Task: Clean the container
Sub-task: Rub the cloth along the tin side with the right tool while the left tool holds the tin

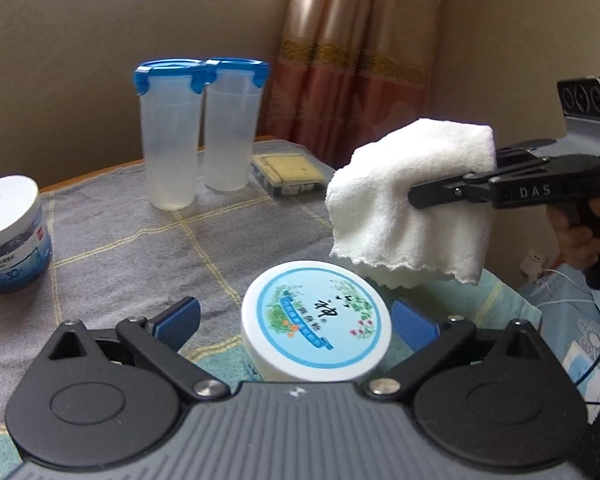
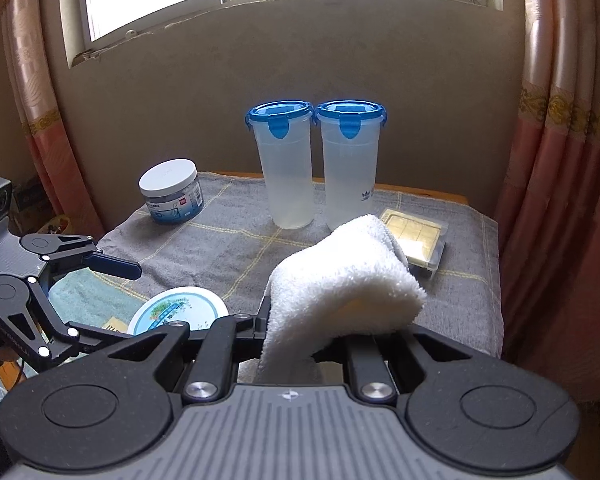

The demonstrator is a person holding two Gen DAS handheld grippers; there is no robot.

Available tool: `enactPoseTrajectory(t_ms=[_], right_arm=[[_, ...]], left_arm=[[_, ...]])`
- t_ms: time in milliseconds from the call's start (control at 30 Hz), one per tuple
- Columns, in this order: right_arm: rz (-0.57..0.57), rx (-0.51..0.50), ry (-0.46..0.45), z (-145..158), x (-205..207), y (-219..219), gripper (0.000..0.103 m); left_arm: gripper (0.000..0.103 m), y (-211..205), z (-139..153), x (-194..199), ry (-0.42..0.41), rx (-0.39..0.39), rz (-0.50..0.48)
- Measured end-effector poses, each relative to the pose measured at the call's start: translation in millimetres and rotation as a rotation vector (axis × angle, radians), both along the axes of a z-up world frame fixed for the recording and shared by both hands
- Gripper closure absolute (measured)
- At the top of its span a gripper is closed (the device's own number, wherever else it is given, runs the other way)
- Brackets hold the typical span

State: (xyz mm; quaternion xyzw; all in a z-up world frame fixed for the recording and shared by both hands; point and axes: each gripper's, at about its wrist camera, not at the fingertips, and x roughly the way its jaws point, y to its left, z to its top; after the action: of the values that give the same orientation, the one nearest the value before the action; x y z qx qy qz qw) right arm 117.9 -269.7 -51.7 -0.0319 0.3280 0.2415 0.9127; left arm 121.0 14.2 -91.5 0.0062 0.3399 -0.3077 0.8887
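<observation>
Grey-clothed table [image 2: 228, 248] holds two tall tumblers [image 2: 286, 164], two round jars [image 2: 172, 192].

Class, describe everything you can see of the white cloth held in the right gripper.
The white cloth is a small terry towel, fluffy and looking soft, folded over on itself with a scalloped hem along its hanging edge. It is raised above the table, clamped in the shut right gripper, whose black fingers pinch it from the side. Its loose part droops above the round flower-printed tub; whether it touches the tub cannot be told. It looks clean and unstained.
</observation>
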Motion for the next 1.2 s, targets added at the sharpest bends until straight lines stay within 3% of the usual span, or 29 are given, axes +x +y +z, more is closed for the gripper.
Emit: enactPoseTrajectory(t_ms=[133,300,1000,1200], right_arm=[[0.033,0.038,0.058,-17.5,16.5,6.0,0.086],[0.085,0.1,0.11,-32.6,10.3,7.9,0.086],[0.153,0.131,0.199,-44.2,-46.6,24.0,0.085],[0.223,0.152,0.219,-40.8,-63.5,40.3,0.085]], left_arm=[[0.002,2.9,-8.3,12.9,0.049,-0.027,0.109],[0.001,-4.3,-17.4,16.3,0.06,0.037,0.154],[0.0,-9.3,-14.0,18.3,0.114,0.058,0.154],[0.0,-9.2,-13.4,19.0,0.119,0.063,0.152]])
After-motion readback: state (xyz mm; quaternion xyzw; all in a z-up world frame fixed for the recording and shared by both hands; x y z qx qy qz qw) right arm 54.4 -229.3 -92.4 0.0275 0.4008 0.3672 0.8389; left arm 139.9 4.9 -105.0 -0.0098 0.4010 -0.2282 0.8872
